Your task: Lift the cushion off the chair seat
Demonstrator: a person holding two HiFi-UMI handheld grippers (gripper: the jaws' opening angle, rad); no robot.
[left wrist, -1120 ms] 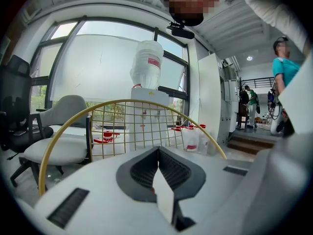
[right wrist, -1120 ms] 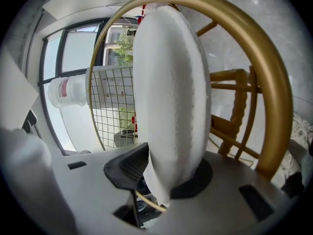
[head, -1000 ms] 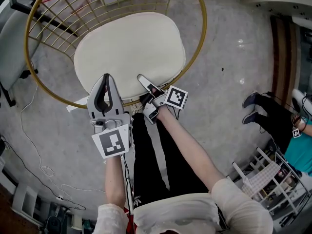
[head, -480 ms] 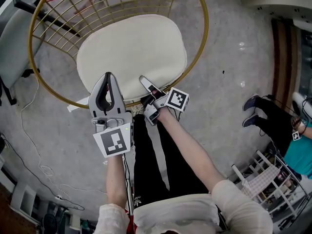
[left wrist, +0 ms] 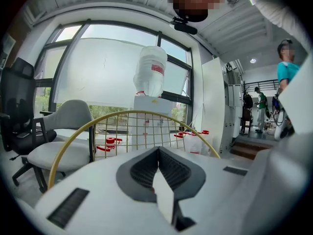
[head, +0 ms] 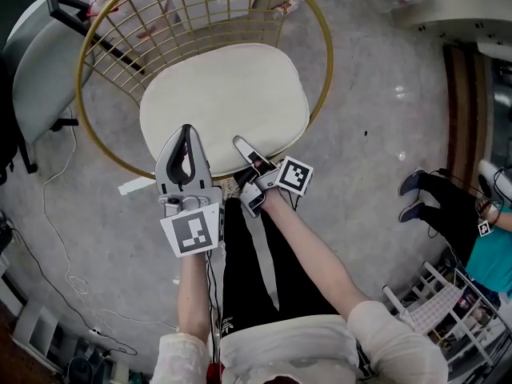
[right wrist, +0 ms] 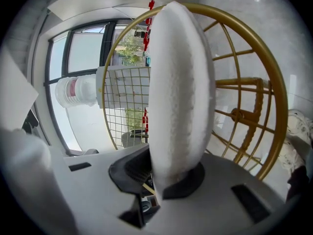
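Note:
A cream oval cushion [head: 224, 94] lies in the round gold wire chair [head: 324, 54]. Both grippers are at its near edge, in front of my black-trousered legs. My left gripper [head: 186, 131] reaches over the front-left edge. Its jaws meet at the tips [left wrist: 157, 148], with a thin white fold pinched between the dark pads. My right gripper [head: 238, 142] clamps the front edge, and its jaws are still closing on it. In the right gripper view the thick cushion [right wrist: 181, 92] stands edge-on between the pads [right wrist: 127, 173], with the gold frame [right wrist: 274, 82] behind.
A grey office chair [head: 32, 62] stands at the left, close to the gold rim. A thin cable [head: 56, 230] and a white strip [head: 136, 186] lie on the concrete floor. At the right are a seated person [head: 488, 238] and a wire rack [head: 432, 294]. A water dispenser [left wrist: 149, 72] stands behind the chair.
Both grippers have come up a little with the cushion's front edge in them. The right jaws have closed tighter on it. The chair has shifted right in the head view.

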